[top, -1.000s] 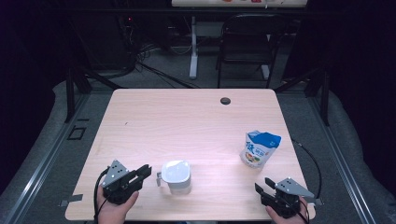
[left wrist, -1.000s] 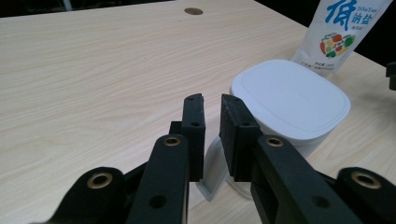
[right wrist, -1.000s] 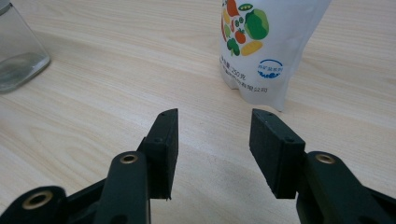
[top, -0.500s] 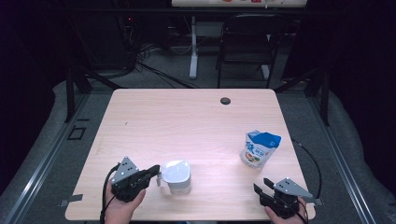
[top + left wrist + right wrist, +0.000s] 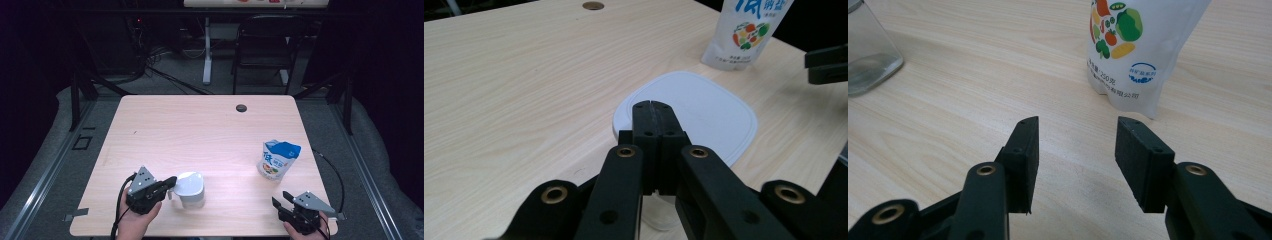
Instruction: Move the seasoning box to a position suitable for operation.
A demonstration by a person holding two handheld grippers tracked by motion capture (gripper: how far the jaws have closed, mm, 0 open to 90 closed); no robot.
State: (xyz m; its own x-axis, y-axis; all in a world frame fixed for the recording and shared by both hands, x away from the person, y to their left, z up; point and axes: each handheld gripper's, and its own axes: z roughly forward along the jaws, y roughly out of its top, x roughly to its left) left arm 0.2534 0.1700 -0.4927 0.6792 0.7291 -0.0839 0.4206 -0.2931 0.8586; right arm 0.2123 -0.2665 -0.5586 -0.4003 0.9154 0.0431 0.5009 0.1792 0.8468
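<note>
Left gripper (image 5: 170, 183) jaws pressed together, empty, tips sitting over jar's white lid (image 5: 704, 112). Right gripper (image 5: 1075, 162) idling, jaws apart, facing pouch (image 5: 1143, 47). Next: reopening left, straddling lid edge.

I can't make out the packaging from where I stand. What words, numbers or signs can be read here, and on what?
"250": on the white and blue pouch, in a small printed line under the vegetable pictures.
Large blue characters on the pouch front: cut off and blurred, unreadable.
Round blue logo and the fine line below it: too small to read.
White-lidded jar: no text visible.
</note>
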